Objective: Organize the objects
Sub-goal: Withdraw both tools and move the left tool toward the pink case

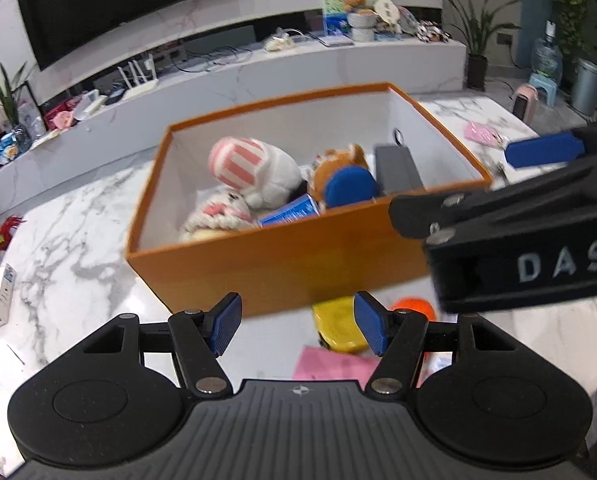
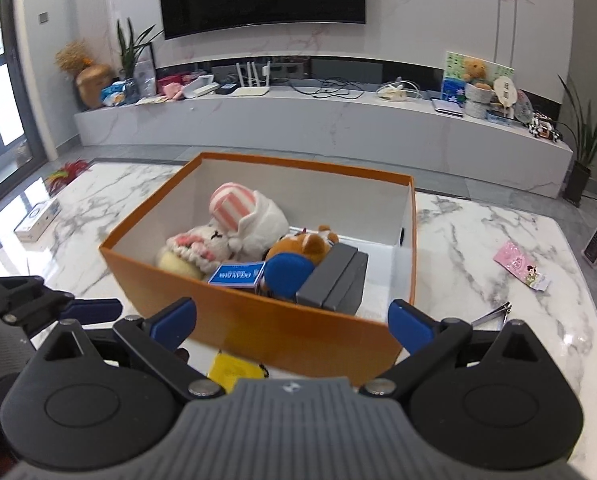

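An orange box (image 1: pixel 282 264) (image 2: pixel 282 332) stands on the marble table. It holds a pink-striped white plush (image 1: pixel 254 168) (image 2: pixel 246 216), a knitted plush (image 2: pixel 190 248), a brown plush with a blue part (image 1: pixel 346 180) (image 2: pixel 298 256), a small blue carton (image 2: pixel 238 274) and a grey case (image 1: pixel 398 168) (image 2: pixel 334 280). My left gripper (image 1: pixel 298 328) is open and empty in front of the box, above a yellow object (image 1: pixel 338 328) (image 2: pixel 230 368). My right gripper (image 2: pixel 292 324) is open and empty at the box's near wall; it also shows in the left wrist view (image 1: pixel 538 216).
An orange object (image 1: pixel 414 306) and pink paper (image 1: pixel 330 364) lie by the yellow one. Nail clippers (image 2: pixel 494 312) and a pink packet (image 2: pixel 520 266) lie right of the box. A white box (image 2: pixel 38 220) sits at the table's left edge. A TV console stands behind.
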`<action>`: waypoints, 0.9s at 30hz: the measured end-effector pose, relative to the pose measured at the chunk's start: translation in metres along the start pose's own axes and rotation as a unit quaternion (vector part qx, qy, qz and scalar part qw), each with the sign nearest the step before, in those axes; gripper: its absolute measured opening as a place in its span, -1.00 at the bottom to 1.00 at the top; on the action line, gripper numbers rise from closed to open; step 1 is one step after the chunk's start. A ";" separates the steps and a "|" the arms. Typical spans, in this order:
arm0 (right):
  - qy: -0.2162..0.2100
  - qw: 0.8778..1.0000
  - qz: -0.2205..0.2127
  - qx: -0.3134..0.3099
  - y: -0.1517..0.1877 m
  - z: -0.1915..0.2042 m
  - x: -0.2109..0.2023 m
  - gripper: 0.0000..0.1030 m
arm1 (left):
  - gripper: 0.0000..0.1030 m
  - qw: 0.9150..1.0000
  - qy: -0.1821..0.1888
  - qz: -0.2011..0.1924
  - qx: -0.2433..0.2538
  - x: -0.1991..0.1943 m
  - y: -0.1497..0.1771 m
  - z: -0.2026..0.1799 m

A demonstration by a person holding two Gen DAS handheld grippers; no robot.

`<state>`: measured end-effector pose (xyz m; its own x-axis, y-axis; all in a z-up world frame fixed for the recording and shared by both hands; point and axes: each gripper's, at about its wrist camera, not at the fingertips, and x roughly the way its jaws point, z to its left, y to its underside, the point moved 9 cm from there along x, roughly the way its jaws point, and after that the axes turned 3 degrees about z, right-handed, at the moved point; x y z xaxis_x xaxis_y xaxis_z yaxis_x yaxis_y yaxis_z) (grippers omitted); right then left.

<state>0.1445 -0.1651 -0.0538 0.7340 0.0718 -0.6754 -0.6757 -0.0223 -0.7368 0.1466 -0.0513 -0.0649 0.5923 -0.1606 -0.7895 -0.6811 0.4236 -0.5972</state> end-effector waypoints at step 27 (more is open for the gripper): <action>-0.059 0.996 0.042 0.047 0.038 -0.030 0.006 0.98 | 0.71 0.996 0.063 0.054 0.031 0.038 0.074 -0.033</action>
<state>0.1253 -0.1954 -0.0862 0.6646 0.1901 -0.7226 -0.7425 0.0601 -0.6671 0.1047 -0.0556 -0.1440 0.4547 -0.2202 -0.8630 -0.7086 0.4977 -0.5003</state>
